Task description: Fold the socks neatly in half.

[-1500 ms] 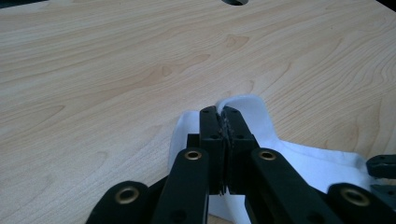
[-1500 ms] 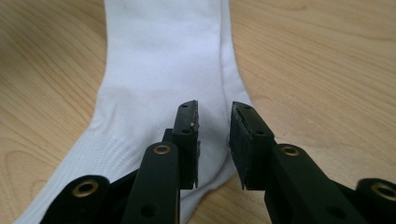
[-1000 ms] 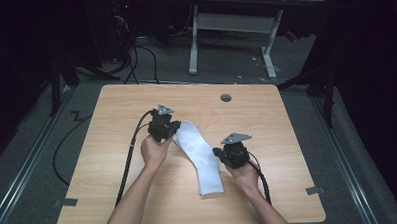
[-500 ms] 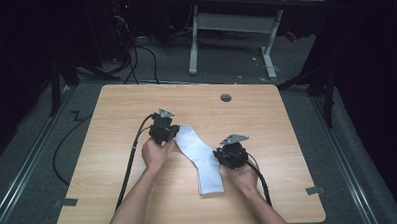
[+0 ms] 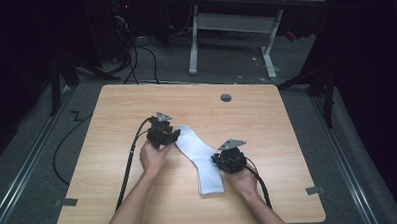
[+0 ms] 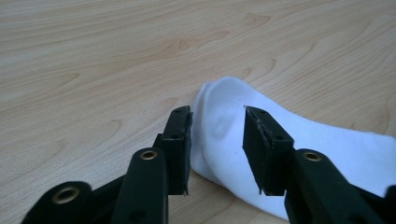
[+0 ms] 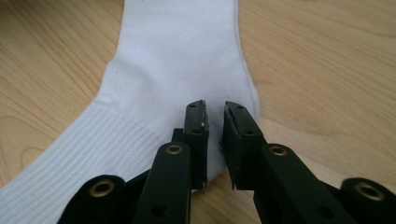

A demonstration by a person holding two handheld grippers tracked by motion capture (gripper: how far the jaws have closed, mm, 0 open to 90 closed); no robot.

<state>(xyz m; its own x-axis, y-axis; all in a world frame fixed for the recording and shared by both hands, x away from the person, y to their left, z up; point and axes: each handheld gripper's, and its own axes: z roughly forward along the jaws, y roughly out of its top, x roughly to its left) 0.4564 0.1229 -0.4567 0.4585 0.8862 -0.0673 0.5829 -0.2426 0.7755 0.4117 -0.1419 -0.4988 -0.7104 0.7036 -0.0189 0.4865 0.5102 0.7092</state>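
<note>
The white sock lies flat near the middle of the desk, its long axis running on a diagonal from the toe, toward the far left corner, to the ribbed cuff, toward the near edge. The left gripper sits at the toe end; its jaws have just been opening and now stand released, apart on either side of the toe without pressing it. The right gripper sits at the sock's right edge by the heel bend; its jaws have just been closing and stand nearly together, a narrow gap showing, the cloth under them rather than pinched. Each hand is nearest its own end. The desk is pale wood-grain, otherwise bare; the room beyond is dark.
</note>
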